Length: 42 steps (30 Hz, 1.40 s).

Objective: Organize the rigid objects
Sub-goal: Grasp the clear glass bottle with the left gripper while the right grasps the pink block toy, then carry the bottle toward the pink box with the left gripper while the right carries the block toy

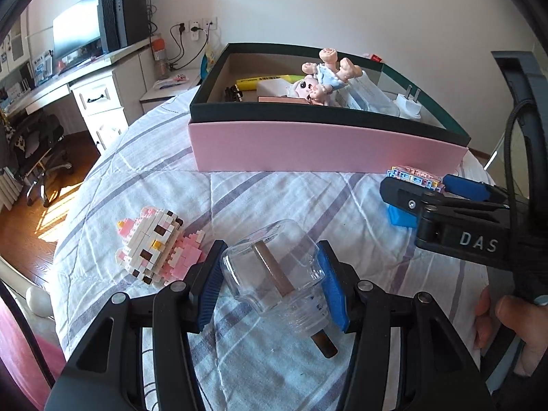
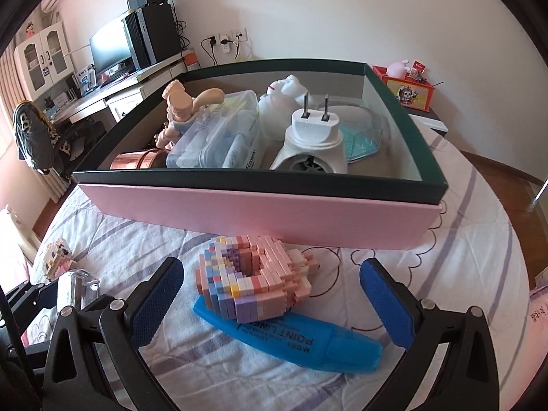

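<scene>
My left gripper (image 1: 272, 282) is shut on a clear glass bottle (image 1: 274, 269) with a brown stick inside, its blue pads pressing both sides just above the quilt. A pink-and-white brick figure (image 1: 159, 248) lies to its left. My right gripper (image 2: 272, 299) stands open around a pastel brick model (image 2: 253, 282) that rests on a blue highlighter (image 2: 291, 337); its pads are apart from both. In the left wrist view the right gripper (image 1: 416, 188) reaches in from the right. The pink-sided box (image 2: 260, 215) behind holds a doll (image 2: 179, 109), a white plug device (image 2: 313, 144) and a plastic case (image 2: 219, 137).
The box (image 1: 325, 147) fills the far side of the striped quilt (image 1: 291, 198). A desk with a monitor (image 1: 77, 39) and a chair (image 1: 37, 147) stand to the left beyond the bed. A red toy box (image 2: 409, 87) sits behind the box at right.
</scene>
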Available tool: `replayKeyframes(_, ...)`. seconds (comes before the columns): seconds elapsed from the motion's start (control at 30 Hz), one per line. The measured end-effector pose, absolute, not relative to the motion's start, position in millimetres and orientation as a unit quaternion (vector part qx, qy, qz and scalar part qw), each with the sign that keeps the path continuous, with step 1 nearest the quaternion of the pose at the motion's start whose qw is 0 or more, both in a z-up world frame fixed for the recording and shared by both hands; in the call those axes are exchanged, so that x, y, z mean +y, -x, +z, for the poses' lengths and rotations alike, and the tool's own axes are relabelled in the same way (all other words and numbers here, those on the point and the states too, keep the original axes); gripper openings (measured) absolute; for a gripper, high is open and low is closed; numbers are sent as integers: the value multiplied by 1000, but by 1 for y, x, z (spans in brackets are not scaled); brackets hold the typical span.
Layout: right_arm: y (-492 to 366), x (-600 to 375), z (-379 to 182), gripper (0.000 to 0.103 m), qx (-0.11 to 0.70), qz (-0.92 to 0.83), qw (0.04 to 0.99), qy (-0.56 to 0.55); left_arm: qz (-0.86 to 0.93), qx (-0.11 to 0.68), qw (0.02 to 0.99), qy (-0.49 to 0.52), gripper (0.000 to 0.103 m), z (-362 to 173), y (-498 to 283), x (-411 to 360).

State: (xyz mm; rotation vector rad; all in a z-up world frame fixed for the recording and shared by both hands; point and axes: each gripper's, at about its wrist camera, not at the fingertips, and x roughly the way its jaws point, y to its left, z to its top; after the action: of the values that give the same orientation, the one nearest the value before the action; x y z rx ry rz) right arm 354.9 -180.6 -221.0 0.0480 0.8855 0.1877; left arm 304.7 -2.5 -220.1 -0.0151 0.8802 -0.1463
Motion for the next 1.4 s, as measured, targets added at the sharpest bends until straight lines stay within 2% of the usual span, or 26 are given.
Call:
replayKeyframes(0.1, -358, -184, -224, 89, 434, 88, 896, -27, -74, 426, 902, 11, 54, -220, -306, -4)
replayKeyframes(0.17, -356, -184, -223, 69, 430, 96, 897, -28, -75, 425, 902, 12, 54, -219, -306, -5)
replayKeyframes(0.33, -342, -186, -218, 69, 418, 103, 902, -27, -73, 414, 907, 23, 53, -215, -302, 0)
replayKeyframes(0.57, -291, -190, -185, 69, 360, 103, 927, -27, -74, 374, 924, 23, 53, -190, -274, -3)
replayKeyframes(1.4, -124, -189, -67, 69, 185, 99, 978, -10, -66, 191, 979, -22, 53, -63, -135, -30)
